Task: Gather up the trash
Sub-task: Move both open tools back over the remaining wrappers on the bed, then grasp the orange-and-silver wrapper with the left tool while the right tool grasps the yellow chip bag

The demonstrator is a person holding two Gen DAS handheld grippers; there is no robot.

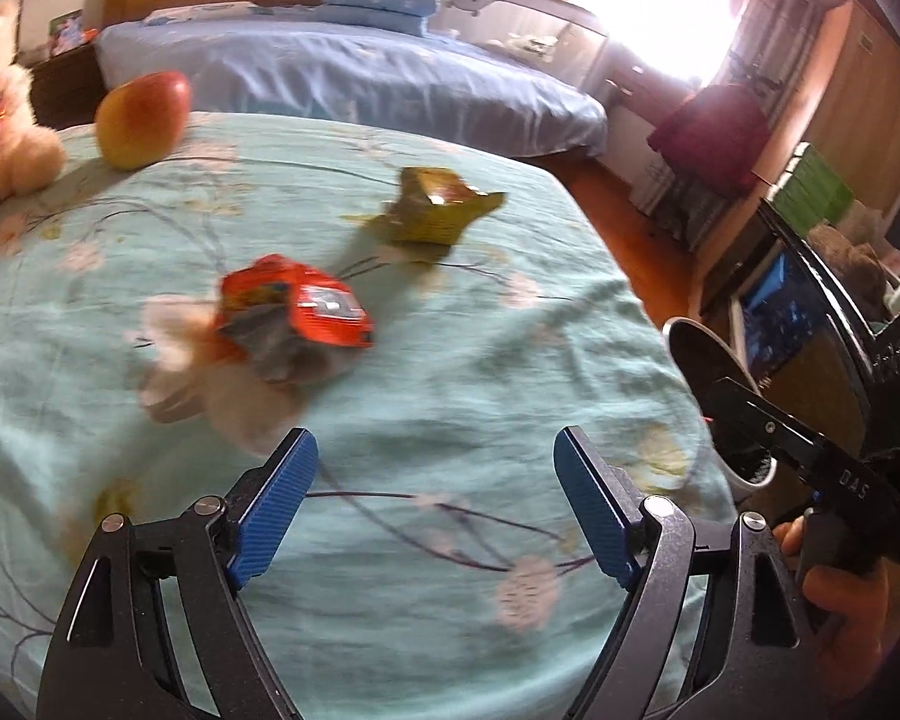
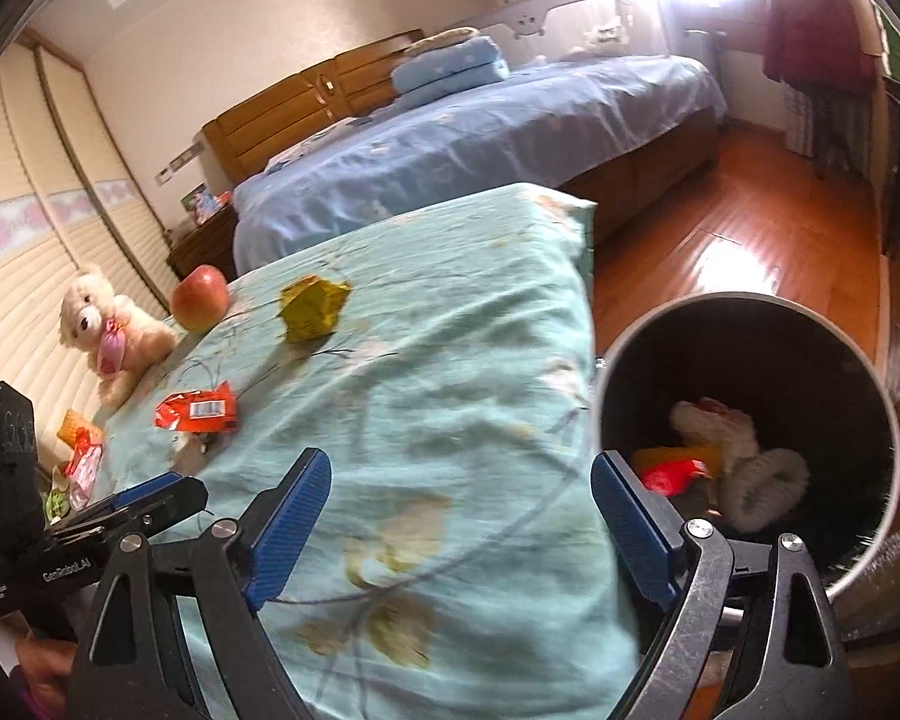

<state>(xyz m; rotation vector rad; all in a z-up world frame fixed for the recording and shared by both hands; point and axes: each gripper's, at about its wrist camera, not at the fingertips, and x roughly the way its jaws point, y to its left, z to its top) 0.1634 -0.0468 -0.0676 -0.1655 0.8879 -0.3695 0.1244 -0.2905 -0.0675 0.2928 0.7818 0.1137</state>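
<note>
Left wrist view: left tool (image 1: 435, 504) gaping, empty, angled down over bed (image 1: 450, 396) toward red wrapper (image 1: 297, 315) and tissue (image 1: 174, 360); yellow wrapper (image 1: 438, 204) beyond, apple (image 1: 141, 120) likely no trash. Right tool (image 2: 459, 525) likewise released, empty, straddling bed edge beside bin (image 2: 750, 306) already holding scraps.

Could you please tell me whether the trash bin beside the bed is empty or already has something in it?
Not empty: the trash bin already holds red wrappers and white crumpled tissue at its bottom.
</note>
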